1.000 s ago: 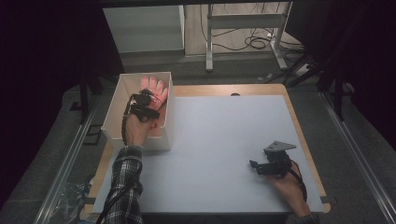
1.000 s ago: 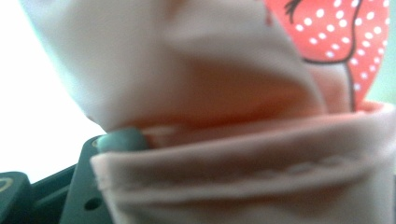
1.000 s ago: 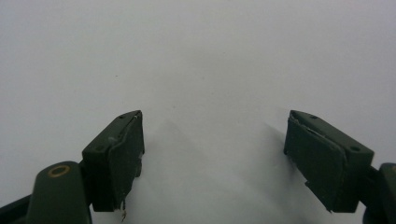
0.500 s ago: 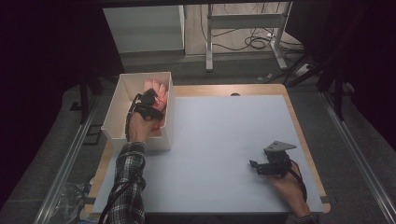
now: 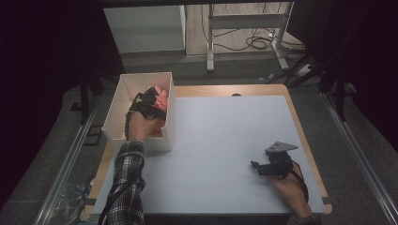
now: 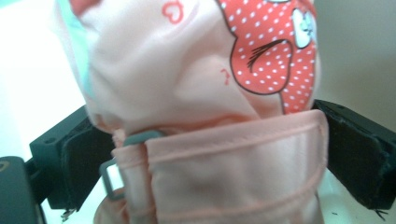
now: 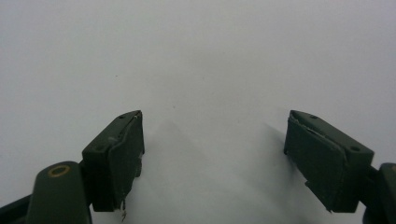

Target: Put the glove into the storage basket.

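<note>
A pink fabric item (image 6: pixel 205 140), printed with red polka-dot shapes and fitted with a grey strap buckle (image 6: pixel 116 161), sits inside a white open-topped box (image 5: pixel 116 101) at the table's (image 5: pixel 225 140) left edge. The left gripper (image 5: pixel 151 101) reaches into the box, its jaws clamped on either side of the fabric. Well apart, the right gripper (image 5: pixel 263 168) rests low over the bare white tabletop, jaws spread wide around nothing.
</note>
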A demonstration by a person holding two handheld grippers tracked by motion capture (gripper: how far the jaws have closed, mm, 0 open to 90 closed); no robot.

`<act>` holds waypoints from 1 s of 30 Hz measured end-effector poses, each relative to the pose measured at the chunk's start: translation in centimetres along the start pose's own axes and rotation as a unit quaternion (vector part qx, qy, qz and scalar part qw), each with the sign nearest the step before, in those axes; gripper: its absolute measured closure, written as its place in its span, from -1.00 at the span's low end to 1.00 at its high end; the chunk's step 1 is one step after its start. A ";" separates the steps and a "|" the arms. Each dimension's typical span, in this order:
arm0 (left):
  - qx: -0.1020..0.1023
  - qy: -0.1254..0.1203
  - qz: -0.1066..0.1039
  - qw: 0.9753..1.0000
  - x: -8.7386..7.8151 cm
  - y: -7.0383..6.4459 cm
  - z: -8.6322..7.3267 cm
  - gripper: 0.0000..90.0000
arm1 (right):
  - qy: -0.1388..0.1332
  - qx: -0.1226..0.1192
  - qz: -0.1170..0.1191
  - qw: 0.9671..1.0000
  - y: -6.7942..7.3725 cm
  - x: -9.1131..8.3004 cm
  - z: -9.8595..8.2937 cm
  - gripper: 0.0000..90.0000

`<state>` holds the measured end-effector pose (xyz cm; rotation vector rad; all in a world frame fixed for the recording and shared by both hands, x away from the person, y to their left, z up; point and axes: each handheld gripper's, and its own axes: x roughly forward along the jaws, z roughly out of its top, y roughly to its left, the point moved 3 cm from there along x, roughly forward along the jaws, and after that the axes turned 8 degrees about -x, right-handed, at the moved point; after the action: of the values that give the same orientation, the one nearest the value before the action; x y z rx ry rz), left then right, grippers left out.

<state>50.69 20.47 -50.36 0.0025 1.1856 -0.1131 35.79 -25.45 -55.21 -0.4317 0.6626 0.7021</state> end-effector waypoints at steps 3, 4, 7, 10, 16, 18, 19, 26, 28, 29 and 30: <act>0.002 -0.005 0.001 1.000 -0.4 0.1 -0.1 -0.91 | 0.000 0.000 0.000 1.000 0.0 0.0 0.0 -0.55; 0.002 -0.009 0.002 1.000 -0.6 0.2 -0.2 -0.91 | 0.000 0.000 0.000 1.000 0.0 0.0 0.0 -0.55; 0.002 -0.019 -0.002 1.000 -1.0 0.5 -0.4 -0.91 | 0.000 0.000 0.000 1.000 0.0 0.0 0.0 -0.55; 0.004 -0.034 -0.009 0.999 -1.6 0.7 -0.5 -0.91 | 0.000 0.000 0.000 1.000 0.0 0.0 0.0 -0.55; 0.007 -0.055 -0.015 0.998 -2.8 0.8 -0.8 -0.91 | 0.000 0.000 0.000 1.000 0.0 0.0 0.0 -0.55; 0.010 -0.065 -0.018 0.998 -3.3 0.8 -0.9 -0.91 | 0.000 0.000 0.000 1.000 0.0 0.0 0.0 -0.55; 0.012 -0.066 -0.017 0.998 -3.5 0.8 -0.9 -0.91 | 0.000 0.000 0.000 1.000 0.0 0.0 0.0 -0.55; 0.023 -0.089 -0.019 0.996 -4.7 0.7 -1.3 -0.93 | 0.000 0.000 0.000 1.000 0.0 0.0 0.0 -0.55; 0.023 -0.094 -0.020 0.995 -4.9 0.7 -1.4 -0.93 | 0.000 0.000 0.000 1.000 0.0 0.0 0.0 -0.55; 0.026 -0.095 -0.020 0.995 -5.0 0.8 -1.5 -0.94 | 0.000 0.000 0.000 1.000 0.0 0.0 0.0 -0.55; 0.027 -0.099 -0.021 0.995 -5.1 0.8 -1.5 -0.94 | 0.000 0.000 0.000 1.000 0.0 0.0 0.0 -0.55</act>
<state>47.46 21.81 -46.28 0.0125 0.9851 -0.1785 35.78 -25.45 -55.21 -0.4321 0.6632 0.7015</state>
